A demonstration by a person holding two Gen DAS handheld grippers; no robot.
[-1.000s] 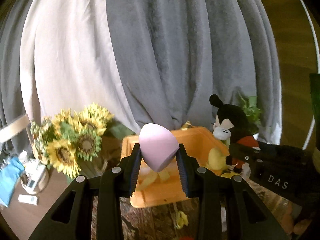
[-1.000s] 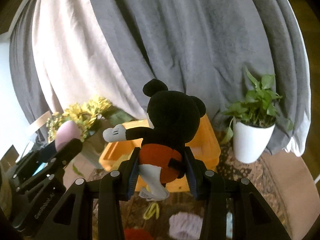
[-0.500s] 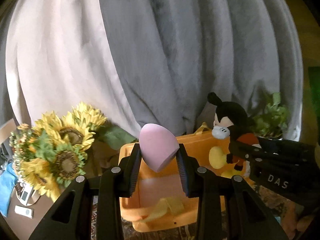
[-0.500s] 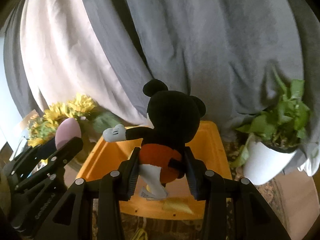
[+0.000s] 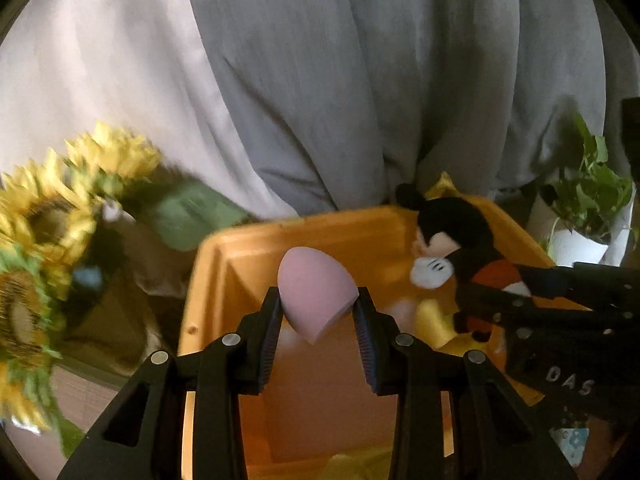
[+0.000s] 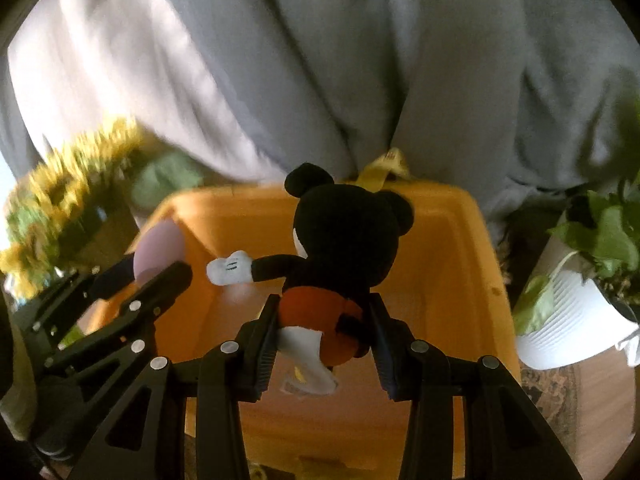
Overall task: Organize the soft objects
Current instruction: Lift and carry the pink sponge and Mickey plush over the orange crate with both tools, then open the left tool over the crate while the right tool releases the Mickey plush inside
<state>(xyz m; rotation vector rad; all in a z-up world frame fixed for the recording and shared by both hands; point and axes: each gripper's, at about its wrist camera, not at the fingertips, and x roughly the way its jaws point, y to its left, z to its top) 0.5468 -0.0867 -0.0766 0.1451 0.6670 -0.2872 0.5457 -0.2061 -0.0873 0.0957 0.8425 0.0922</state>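
Left wrist view: left tool (image 5: 318, 312) pinching pink egg-shaped foam sponge (image 5: 316, 296), held over open orange plastic bin (image 5: 360, 232). Black-and-red mouse plush toy (image 5: 452, 240) off to the right, inside the bin mouth, clamped in right tool (image 5: 516, 300). Blurred sunflowers (image 5: 60, 200) left.

Right wrist view: right tool (image 6: 324, 328) clamped on plush's red midsection, plush (image 6: 344, 240) above bin (image 6: 472, 240) interior. Left tool (image 6: 152, 276) with sponge (image 6: 158, 248) at left. White potted plant (image 6: 572, 320) right.
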